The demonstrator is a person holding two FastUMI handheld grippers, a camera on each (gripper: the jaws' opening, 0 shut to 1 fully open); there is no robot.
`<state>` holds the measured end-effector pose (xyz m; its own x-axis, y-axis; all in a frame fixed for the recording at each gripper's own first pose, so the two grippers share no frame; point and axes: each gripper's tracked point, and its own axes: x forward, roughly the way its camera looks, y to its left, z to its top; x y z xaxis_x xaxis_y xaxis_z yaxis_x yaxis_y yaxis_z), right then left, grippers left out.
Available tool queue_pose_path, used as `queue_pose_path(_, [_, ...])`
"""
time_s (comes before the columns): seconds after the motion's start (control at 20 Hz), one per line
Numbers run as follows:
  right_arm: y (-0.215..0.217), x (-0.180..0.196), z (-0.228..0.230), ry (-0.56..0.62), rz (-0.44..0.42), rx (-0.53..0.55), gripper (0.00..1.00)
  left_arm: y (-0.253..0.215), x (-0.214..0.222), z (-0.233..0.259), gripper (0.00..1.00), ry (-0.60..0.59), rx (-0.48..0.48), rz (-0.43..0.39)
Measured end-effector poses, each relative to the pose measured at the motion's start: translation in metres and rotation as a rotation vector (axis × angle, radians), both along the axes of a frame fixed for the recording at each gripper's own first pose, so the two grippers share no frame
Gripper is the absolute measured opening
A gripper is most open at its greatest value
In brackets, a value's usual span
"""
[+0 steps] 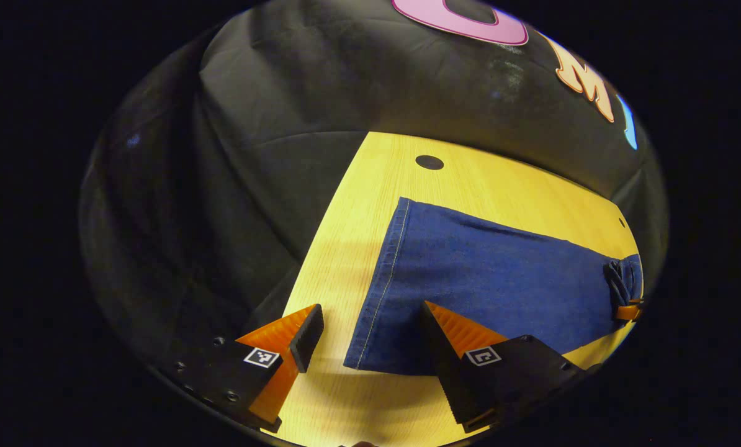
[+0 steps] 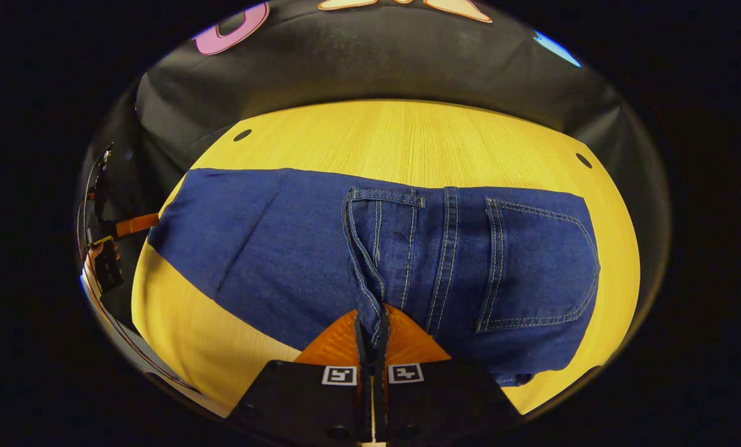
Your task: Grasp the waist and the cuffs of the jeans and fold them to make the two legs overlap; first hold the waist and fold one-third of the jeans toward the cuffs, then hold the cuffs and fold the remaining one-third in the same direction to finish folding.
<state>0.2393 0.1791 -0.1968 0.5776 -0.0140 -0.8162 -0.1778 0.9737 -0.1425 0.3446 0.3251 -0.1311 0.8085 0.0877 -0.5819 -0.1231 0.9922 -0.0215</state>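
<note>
Dark blue jeans lie flat on the yellow table, with the stitched cuff hem nearest my left gripper. That gripper is open and straddles the near cuff corner, one finger over the denim and one over bare wood. In the right gripper view the jeans stretch across the table, and the back pocket faces up at the right. My right gripper is shut on the waistband edge, which lies over the legs. Far off in the left gripper view, the right gripper pinches bunched denim.
Black cloth walls surround the table on the far and left sides. Small dark holes mark the tabletop. The left gripper and the hand holding it show at the left edge of the right gripper view.
</note>
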Motion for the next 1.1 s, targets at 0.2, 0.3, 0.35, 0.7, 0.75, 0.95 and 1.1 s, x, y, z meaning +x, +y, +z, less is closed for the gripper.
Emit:
queue_pose_path(0.2, [0.0, -0.002, 0.002, -0.002, 0.0, -0.006, 0.04, -0.004, 0.006, -0.008, 0.93, 0.038, -0.003, -0.033])
queue_pose_path(0.3, [0.002, -0.003, 0.004, -0.003, 0.002, -0.009, 0.04, -0.003, 0.007, -0.012, 0.93, 0.059, -0.017, -0.032])
queue_pose_path(0.35, [0.002, -0.002, 0.003, -0.004, 0.004, -0.011, 0.04, 0.001, 0.008, -0.009, 0.93, 0.06, -0.015, -0.028])
queue_pose_path(0.7, [0.004, -0.003, 0.002, 0.002, 0.012, -0.001, 0.1, -0.01, 0.001, -0.018, 0.87, 0.054, 0.036, -0.073])
queue_pose_path(0.75, [0.007, -0.004, 0.004, 0.004, 0.013, 0.017, 0.13, -0.007, -0.004, -0.019, 0.82, 0.051, 0.032, -0.074])
queue_pose_path(0.95, [0.02, -0.008, 0.021, -0.002, 0.017, 0.079, 0.39, -0.005, -0.002, -0.018, 0.77, 0.035, 0.023, -0.08])
queue_pose_path(1.1, [0.028, -0.013, 0.039, -0.047, 0.036, 0.113, 0.56, -0.001, -0.005, -0.018, 0.63, 0.021, 0.009, -0.126])
